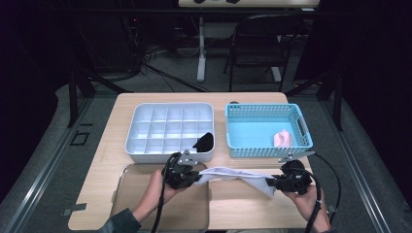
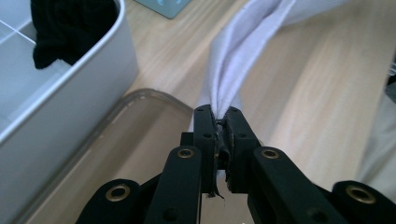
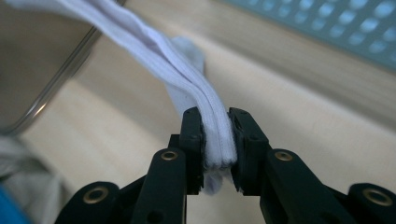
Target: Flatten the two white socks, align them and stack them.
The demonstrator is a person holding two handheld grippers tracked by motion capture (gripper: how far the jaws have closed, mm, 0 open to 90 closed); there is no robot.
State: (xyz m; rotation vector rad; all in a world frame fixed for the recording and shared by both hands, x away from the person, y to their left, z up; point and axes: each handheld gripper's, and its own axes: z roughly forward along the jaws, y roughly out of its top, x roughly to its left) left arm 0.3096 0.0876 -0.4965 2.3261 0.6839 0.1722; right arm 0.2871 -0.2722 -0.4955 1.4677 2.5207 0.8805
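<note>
A white sock point(image 1: 238, 175) is stretched between both grippers just above the wooden table point(image 1: 243, 204). My left gripper point(image 1: 194, 177) is shut on one end of it, over the right edge of the metal tray point(image 1: 145, 204). In the left gripper view the white sock point(image 2: 243, 42) runs up and away from the pinching left gripper point(image 2: 221, 116). My right gripper point(image 1: 273, 183) is shut on the other end, near the front right of the table. Folded layers of the white sock point(image 3: 154, 46) sit between the pads of the right gripper point(image 3: 215, 119).
A white compartment box point(image 1: 167, 130) stands behind the tray, with a black sock point(image 1: 204, 141) in its near right cell. A blue perforated basket point(image 1: 268, 128) at the back right holds a pink item point(image 1: 283, 139). A folding chair point(image 1: 262, 43) stands beyond the table.
</note>
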